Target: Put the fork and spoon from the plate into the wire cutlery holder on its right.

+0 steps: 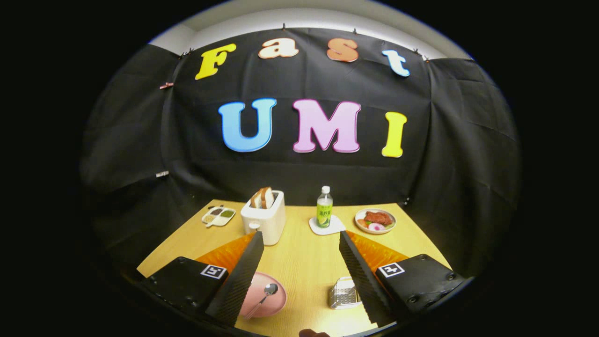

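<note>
Hand-held gripper [299, 243] wide open, empty, above wooden table [304, 262]; black cloth walls.

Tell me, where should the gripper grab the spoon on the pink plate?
Probably on its thin handle, coming down from above. The spoon lies flat on the pink plate, bowl pointing away, handle slanting back toward the open gripper. Fingers should close across the handle's narrow width.

Table [304, 262]: pale wood-look top, smooth, soft sheen. Plate [273, 304]: pink, smooth, matt. Spoon [265, 296]: polished metal, glossy bowl. Wire cutlery holder [343, 293]: bright metal mesh, shiny. Gripper [302, 276], fingers spread wide, nothing between: finger pads [241, 278] black, ribbed, matt. Toaster [264, 219]: white, smooth, plastic-looking. Bottle [324, 208]: clear glossy plastic. Booth wall: black matt cloth, creased.
</note>
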A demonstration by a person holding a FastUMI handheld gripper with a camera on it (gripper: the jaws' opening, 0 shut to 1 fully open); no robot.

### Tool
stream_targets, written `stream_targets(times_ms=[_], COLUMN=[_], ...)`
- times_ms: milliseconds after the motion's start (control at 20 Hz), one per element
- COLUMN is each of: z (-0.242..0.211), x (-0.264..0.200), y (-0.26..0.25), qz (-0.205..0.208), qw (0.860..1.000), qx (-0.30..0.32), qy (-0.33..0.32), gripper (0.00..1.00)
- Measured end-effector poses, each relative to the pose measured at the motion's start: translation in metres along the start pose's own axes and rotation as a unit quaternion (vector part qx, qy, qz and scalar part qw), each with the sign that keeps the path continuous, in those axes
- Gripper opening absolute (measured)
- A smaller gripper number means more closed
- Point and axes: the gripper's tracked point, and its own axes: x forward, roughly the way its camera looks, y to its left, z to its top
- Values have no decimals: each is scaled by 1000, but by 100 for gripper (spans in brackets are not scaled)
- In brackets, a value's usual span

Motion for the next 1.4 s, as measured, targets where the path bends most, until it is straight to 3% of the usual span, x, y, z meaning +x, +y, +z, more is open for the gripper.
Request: stream_targets(times_ms=[350, 600, 850, 1000, 1150, 1400], z=[-93, -171, -231, -259, -277, -296], x=[25, 39, 47, 47, 51, 56], y=[43, 73, 89, 94, 98, 101], qz=[69, 96, 107, 104, 101, 98], qw=[985, 956, 930, 915, 901, 881], qx=[-6, -8, -37, -37, -24, -27], qy=[160, 279, 351, 389, 421, 462], gripper=[100, 100, 100, 88, 87, 67])
